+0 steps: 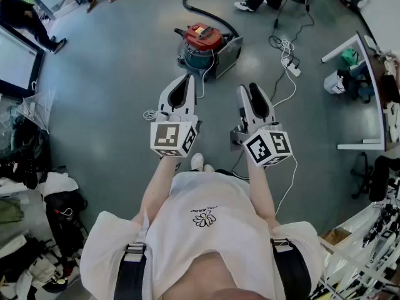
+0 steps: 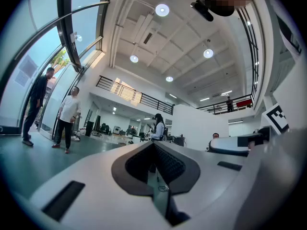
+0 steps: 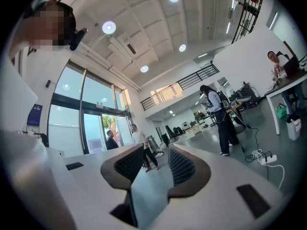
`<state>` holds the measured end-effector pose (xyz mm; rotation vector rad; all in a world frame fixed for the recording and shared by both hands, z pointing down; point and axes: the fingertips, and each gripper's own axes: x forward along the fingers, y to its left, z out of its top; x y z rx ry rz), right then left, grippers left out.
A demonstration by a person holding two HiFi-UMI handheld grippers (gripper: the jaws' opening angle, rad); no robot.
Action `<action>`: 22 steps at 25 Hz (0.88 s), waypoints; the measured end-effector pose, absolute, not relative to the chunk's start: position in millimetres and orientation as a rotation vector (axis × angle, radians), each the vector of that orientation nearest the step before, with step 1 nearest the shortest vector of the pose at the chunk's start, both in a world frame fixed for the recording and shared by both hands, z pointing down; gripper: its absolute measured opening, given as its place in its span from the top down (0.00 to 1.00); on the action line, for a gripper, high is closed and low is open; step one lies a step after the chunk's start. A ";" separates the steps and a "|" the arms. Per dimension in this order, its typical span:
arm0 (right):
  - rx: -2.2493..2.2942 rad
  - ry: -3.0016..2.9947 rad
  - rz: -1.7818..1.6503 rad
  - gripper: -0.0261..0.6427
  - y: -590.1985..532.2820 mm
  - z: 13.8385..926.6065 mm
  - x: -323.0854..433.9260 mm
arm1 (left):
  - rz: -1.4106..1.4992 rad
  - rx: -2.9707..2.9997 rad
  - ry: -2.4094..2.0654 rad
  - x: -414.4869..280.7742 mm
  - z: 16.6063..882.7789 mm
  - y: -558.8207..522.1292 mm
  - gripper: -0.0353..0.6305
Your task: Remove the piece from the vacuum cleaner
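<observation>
A vacuum cleaner [image 1: 203, 42] with a red lid and a dark teal body stands on the grey floor ahead of me, and its black hose [image 1: 203, 11] curves away behind it. Both grippers are held up in front of the person's chest, well short of the vacuum and touching nothing. The left gripper [image 1: 185, 79] is shut with its pad tips meeting and nothing between them [image 2: 153, 145]. On the other side, the right gripper [image 1: 249, 87] stands open with an empty gap [image 3: 156, 152]. Neither gripper view shows the vacuum; both look out over the hall.
A power strip [image 1: 289, 64] with white cables lies right of the vacuum. Further right stands a white desk [image 1: 365, 92], and bags [image 1: 37, 186] are heaped at the left. A coiled white cable [image 1: 150, 114] lies near the left gripper. People stand about in the hall.
</observation>
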<state>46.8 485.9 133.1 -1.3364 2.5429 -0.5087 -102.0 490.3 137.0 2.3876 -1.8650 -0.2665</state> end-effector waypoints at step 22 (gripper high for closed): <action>-1.706 2.524 -0.516 0.94 273.8 210.5 81.0 | -0.098 2.390 -1.800 -103.5 199.5 272.6 0.94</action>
